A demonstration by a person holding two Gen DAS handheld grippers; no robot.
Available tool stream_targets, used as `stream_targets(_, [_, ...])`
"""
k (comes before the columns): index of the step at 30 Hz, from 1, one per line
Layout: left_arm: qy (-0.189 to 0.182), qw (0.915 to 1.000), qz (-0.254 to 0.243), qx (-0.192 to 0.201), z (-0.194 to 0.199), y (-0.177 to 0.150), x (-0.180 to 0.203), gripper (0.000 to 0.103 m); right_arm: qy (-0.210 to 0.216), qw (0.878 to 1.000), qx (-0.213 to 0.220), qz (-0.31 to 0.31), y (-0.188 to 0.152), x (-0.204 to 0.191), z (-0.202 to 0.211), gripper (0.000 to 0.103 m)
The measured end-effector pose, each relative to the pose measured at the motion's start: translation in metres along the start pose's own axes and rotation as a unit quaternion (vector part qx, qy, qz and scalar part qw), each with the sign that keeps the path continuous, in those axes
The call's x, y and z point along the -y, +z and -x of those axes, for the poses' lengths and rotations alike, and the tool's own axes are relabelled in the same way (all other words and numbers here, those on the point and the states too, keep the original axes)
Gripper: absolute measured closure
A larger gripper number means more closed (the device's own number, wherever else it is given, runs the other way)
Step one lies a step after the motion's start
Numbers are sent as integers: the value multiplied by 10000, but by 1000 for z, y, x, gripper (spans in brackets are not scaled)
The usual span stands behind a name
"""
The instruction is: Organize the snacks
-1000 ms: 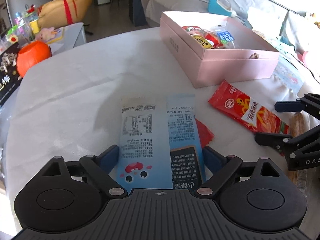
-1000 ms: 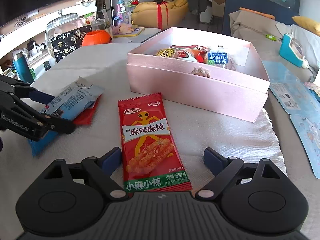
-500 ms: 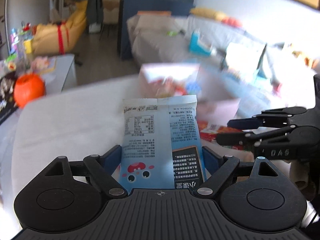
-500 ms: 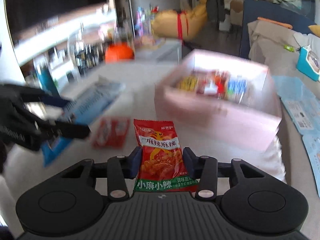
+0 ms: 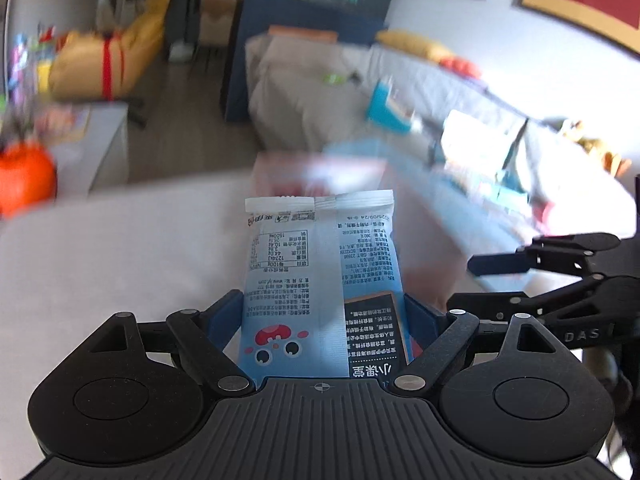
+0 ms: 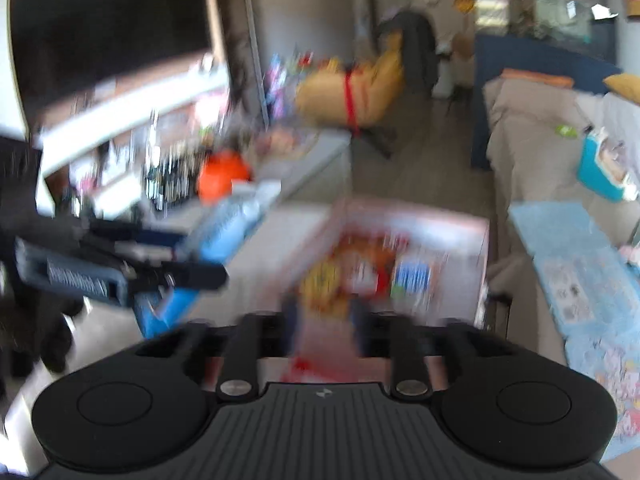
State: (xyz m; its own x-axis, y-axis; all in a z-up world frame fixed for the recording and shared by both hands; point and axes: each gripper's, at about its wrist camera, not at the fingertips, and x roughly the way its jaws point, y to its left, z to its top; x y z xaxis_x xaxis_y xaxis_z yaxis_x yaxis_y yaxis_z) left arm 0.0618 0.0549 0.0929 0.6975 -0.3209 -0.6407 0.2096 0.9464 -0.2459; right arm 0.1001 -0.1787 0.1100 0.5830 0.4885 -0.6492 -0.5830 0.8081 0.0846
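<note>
My left gripper [image 5: 324, 312] is shut on a light blue snack packet [image 5: 320, 280] and holds it upright above the white table [image 5: 120, 248]. The pink box [image 5: 320, 176] lies blurred beyond it. In the right wrist view my right gripper [image 6: 324, 332] is shut on the red snack packet [image 6: 312, 364], which is badly blurred, above the pink box [image 6: 440, 232] with several snacks inside. The left gripper with the blue packet [image 6: 224, 232] shows at the left. The right gripper [image 5: 560, 276] shows at the right of the left wrist view.
An orange pumpkin-shaped item [image 5: 24, 176] sits at the table's far left. A covered sofa [image 5: 320, 92] with a teal object [image 5: 388, 108] lies behind the table. Blue printed sheets [image 6: 580, 280] lie to the right of the box. Both views are motion-blurred.
Both grippers have risen from the table with their packets. The right gripper closed on the red packet and moved over the pink box. The left gripper lifted the blue packet higher.
</note>
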Motion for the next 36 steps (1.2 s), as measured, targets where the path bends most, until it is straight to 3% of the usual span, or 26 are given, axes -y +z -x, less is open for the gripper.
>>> stream_targets(4, [282,9986,398,-203,-1,-37,-26,14,-291,9979,-577,20,-32,11,-28,42])
stream_targets(10, [716,9944,777,-62,5,-58,-49,14,-473,9875,-769,-1293,-47,52,-56,42])
stream_targets(13, [720,9923,1006,-10,11,-62,-60,14,-473,9841,-814,-1509,-48,48,-64,37])
stream_targets(14, [750,9916,1056,15,13,-62,-63,14,-349,9851,-872,-1443,-48,39,-63,37])
stream_targets(18, [843,9890,1211,98,20,-65,-68,14,933,9835,-1337,-784,-51,-14,-63,38])
stream_targets(20, [907,9879,1252,108,26,-68,-71,14,1185,9830,-1384,-246,-49,-40,-59,39])
stream_targets(23, [1019,9863,1295,91,31,-73,-75,14,737,9886,-1044,793,-45,-79,-54,39])
stream_targets(25, [1056,9853,1337,85,34,-76,-78,14,502,9876,-965,1135,-40,-92,-61,39])
stream_targets(29, [1130,9842,1362,-36,38,-84,-81,14,686,9832,-1184,1205,-25,-104,-91,38])
stream_targets(31, [1144,9844,1330,-121,39,-88,-80,14,822,9803,-1306,1231,-22,-107,-106,31])
stream_targets(34, [1105,9856,1250,-271,38,-92,-77,14,728,9805,-1231,1347,-26,-115,-111,29])
stream_targets(35, [1087,9860,1215,-339,36,-94,-76,14,706,9809,-1237,1325,-27,-115,-110,33])
stream_targets(36, [1086,9865,1161,-393,35,-95,-74,13,668,9814,-1236,1308,-26,-116,-107,43])
